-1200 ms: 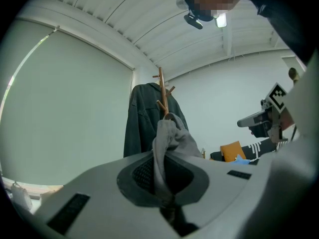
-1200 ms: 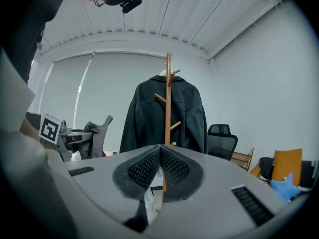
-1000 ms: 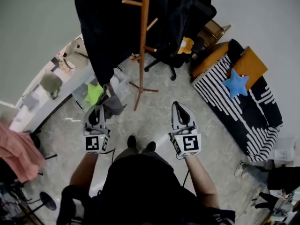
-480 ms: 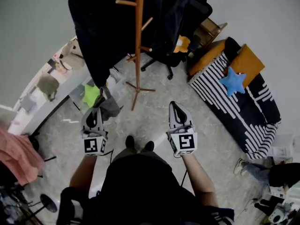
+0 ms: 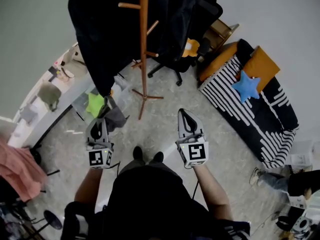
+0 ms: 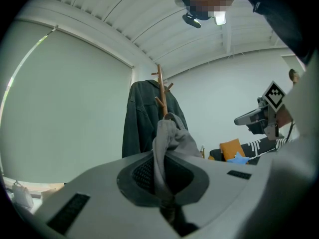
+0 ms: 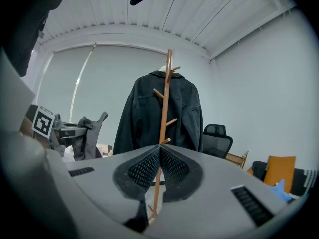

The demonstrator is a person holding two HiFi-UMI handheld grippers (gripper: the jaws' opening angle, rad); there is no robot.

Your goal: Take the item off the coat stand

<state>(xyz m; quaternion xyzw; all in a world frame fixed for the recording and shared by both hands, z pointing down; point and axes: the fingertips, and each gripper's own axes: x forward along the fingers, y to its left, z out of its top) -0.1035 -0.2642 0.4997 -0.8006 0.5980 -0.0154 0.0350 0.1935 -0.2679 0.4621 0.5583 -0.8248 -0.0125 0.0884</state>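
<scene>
A wooden coat stand (image 5: 144, 44) rises ahead of me, and a black jacket (image 5: 100, 29) hangs on it. My left gripper (image 5: 101, 120) is shut on a grey cloth item (image 5: 116, 116), held clear of the stand at its lower left. In the left gripper view the grey cloth (image 6: 169, 138) stands up from between the left gripper's (image 6: 162, 171) pads, with the coat stand (image 6: 160, 91) and the jacket (image 6: 142, 118) behind. My right gripper (image 5: 183, 114) is shut and empty. In its own view the right gripper (image 7: 159, 151) points at the coat stand (image 7: 167, 98).
A black office chair (image 5: 185, 59) stands behind the stand. To the right lies a black-and-white striped sofa (image 5: 250, 114) with a blue star cushion (image 5: 247, 86) and an orange cushion (image 5: 260, 64). A white desk (image 5: 55, 99) with small things runs along the left; pink cloth (image 5: 17, 164) lies nearer.
Both grippers have drifted slightly down and left in the head view, the left one still holding the grey cloth. The coat stand has shifted left in the picture.
</scene>
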